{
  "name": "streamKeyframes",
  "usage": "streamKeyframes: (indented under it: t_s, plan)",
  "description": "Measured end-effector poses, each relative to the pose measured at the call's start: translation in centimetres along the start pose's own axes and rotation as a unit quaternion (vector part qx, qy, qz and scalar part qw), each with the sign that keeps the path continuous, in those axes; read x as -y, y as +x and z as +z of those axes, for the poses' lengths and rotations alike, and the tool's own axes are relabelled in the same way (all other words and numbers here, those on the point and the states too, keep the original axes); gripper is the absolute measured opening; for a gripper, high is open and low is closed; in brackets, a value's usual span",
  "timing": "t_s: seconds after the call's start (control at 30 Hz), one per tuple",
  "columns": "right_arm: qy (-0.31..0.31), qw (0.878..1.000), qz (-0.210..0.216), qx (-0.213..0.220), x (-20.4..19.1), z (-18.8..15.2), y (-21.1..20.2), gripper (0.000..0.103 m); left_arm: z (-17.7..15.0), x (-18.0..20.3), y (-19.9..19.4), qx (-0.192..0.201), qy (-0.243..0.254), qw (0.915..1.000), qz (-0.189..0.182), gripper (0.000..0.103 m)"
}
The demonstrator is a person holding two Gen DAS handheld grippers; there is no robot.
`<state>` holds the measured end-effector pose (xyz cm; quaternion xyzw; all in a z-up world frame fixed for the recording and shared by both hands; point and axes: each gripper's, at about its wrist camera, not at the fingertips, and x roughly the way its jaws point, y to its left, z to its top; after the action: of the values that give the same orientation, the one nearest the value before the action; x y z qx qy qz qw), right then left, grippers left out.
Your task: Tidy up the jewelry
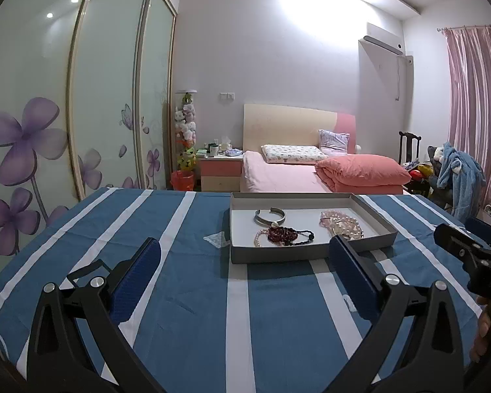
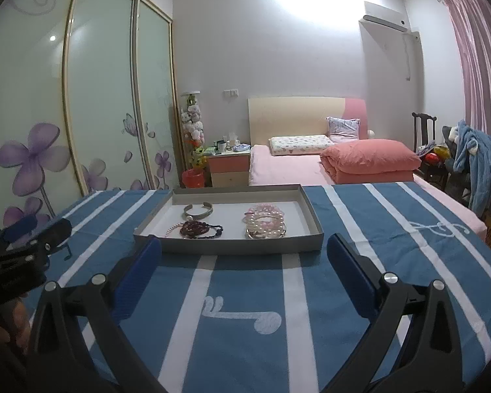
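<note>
Tongs left (image 1: 245, 262) and right (image 2: 244, 255) gape empty; only right view shows tablecloth's (image 2: 392, 229) embroidered note.

**Camera setup: two wrist fisheyes, side by side, same heading**

Left wrist cam looks forward, pitched slightly down, over the striped tabletop (image 1: 186, 294). Grey tray (image 1: 278, 257) sits right of centre, mid-distance. Right claw (image 1: 468, 249) clips the right edge.

Right wrist cam has the same heading and pitch, offset to the right: tray (image 2: 232, 247) lands left of centre, left claw (image 2: 26, 239) at the left edge.

Overlap is nearly total: tabletop, tray, bed (image 1: 278, 173), wardrobe doors (image 1: 108, 82), pink curtain (image 1: 474, 98). Heavy barrel distortion at the rims.
</note>
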<state>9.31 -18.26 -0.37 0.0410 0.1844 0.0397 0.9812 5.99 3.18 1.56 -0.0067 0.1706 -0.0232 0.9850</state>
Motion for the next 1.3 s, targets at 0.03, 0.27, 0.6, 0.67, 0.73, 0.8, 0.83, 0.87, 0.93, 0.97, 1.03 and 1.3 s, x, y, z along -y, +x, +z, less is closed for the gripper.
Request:
streamKeyframes:
  t_s: [0.03,0.27,0.6,0.67,0.73,0.8,0.83,0.87,0.93,0.97,1.03,1.3]
  plan:
    - [0.003,1.000,0.003,0.001,0.07,-0.06,-0.18,0.099,-0.06,0.03,-0.02,0.000,-0.001,1.0000,-0.001,0.101]
    - [0.006,1.000,0.004,0.005,0.16,-0.18,-0.73,0.099,-0.36,0.22,-0.44,-0.002,-0.005,1.0000,0.000,0.101]
    - [0.011,1.000,0.008,0.004,0.23,-0.14,-0.76,0.099,-0.49,0.15,-0.49,-0.003,-0.004,1.0000,0.000,0.101]
    - [0.011,1.000,0.008,0.004,0.24,-0.15,-0.76,0.099,-0.46,0.19,-0.46,-0.004,-0.003,1.0000,0.000,0.101]
    - [0.012,1.000,0.008,0.003,0.24,-0.15,-0.75,0.099,-0.48,0.19,-0.46,-0.004,-0.003,1.0000,-0.001,0.101]
    - [0.013,1.000,0.008,0.003,0.19,-0.20,-0.70,0.099,-0.50,0.25,-0.45,-0.005,-0.003,1.0000,0.000,0.101]
    - [0.013,1.000,0.008,0.002,0.17,-0.23,-0.67,0.099,-0.53,0.26,-0.46,-0.005,-0.004,1.0000,0.000,0.101]
    - [0.013,1.000,0.008,0.002,0.13,-0.26,-0.65,0.099,-0.55,0.26,-0.44,-0.006,-0.004,1.0000,0.000,0.101]
    - [0.013,1.000,0.008,0.002,0.12,-0.27,-0.63,0.099,-0.64,0.28,-0.45,-0.007,-0.005,1.0000,-0.001,0.101]
    - [0.013,1.000,0.008,0.002,0.11,-0.28,-0.62,0.099,-0.66,0.28,-0.47,-0.007,-0.005,1.0000,0.000,0.101]
    - [0.013,1.000,0.007,0.002,0.10,-0.28,-0.61,0.099,-0.70,0.34,-0.48,-0.007,-0.004,1.0000,-0.001,0.101]
    - [0.013,1.000,0.008,0.002,0.13,-0.26,-0.63,0.099,-0.79,0.51,-0.43,-0.010,-0.002,0.9999,0.001,0.101]
